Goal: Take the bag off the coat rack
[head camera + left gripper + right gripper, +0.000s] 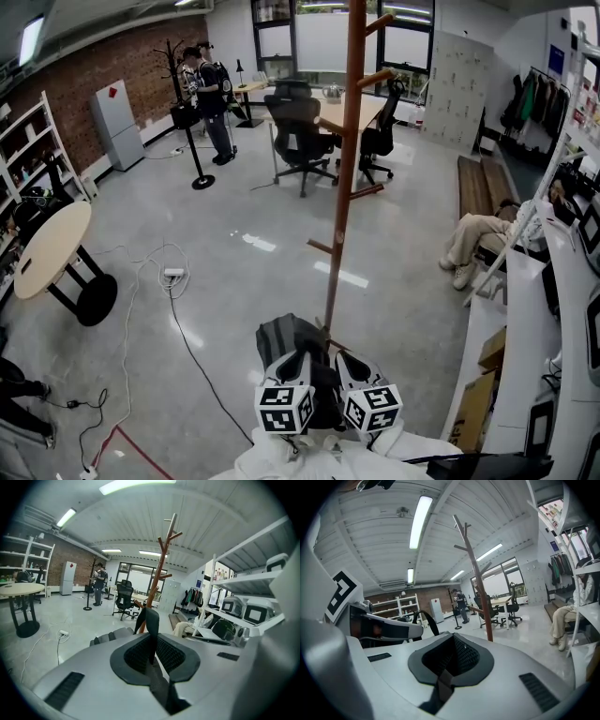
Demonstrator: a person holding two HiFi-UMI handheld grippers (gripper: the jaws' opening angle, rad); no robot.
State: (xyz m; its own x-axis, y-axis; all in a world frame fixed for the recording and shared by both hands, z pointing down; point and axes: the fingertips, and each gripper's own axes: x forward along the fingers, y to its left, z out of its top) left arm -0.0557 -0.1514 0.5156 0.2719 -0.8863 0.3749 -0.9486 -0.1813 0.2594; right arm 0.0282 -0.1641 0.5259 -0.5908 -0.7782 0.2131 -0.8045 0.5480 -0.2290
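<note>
My left claw (151, 651) is pressed together on a black strap (151, 620). The strap stands upright out of the jaw seam and folds over above it. My right claw (449, 663) is also closed, pinching a dark webbing strip (444, 680) low in its seam. Both claws sit side by side, close together. The bag (281, 336), dark grey, is directly beneath them, just beside the lower pole of the wooden coat rack (345, 187) and below its pegs. I cannot tell whether the bag touches the floor (234, 281).
</note>
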